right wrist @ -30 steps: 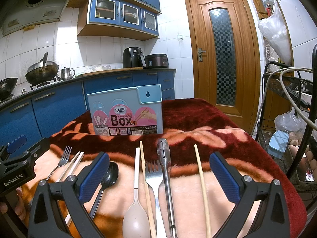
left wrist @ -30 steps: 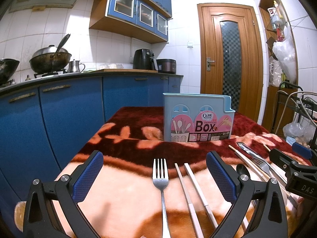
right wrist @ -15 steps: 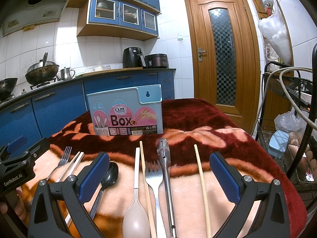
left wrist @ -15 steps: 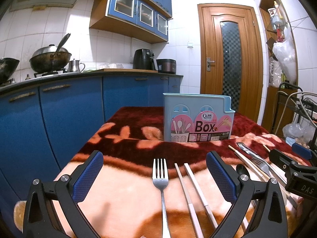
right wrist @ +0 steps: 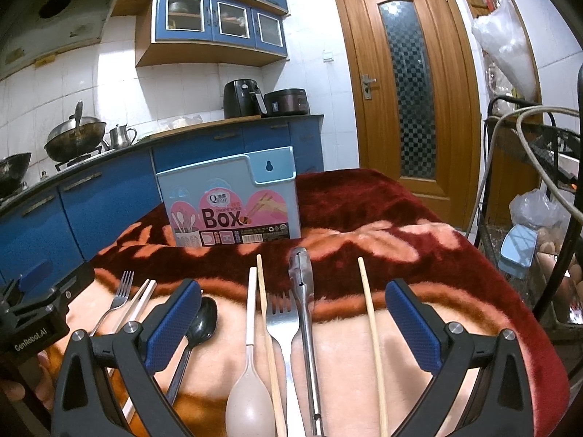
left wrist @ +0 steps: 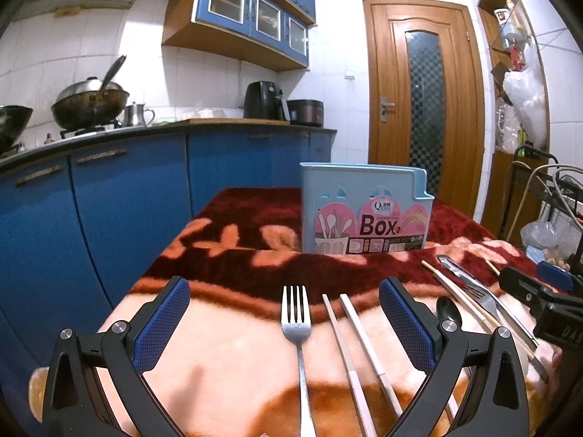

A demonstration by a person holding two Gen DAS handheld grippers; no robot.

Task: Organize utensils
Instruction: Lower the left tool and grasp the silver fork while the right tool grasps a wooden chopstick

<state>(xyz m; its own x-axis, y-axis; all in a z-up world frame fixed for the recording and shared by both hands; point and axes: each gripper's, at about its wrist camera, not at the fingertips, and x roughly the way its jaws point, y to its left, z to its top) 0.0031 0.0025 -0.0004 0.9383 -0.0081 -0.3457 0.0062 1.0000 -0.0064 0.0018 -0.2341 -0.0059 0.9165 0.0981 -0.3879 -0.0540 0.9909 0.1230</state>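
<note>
Above the utensils, both grippers' fingers (left wrist: 404,322) gape (empty).

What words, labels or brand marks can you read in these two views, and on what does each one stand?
"Box": large letters on the pink label of the blue utensil box.
"CHOPSTICKS": small print above it on that label.
"GenRobot.AI": on the left tool, seen in the right wrist view.
"DAS": cut off at the frame edge, on the right tool, seen in the left wrist view.
Logo by the "Q" and the label's bottom strip: too small to read.
</note>
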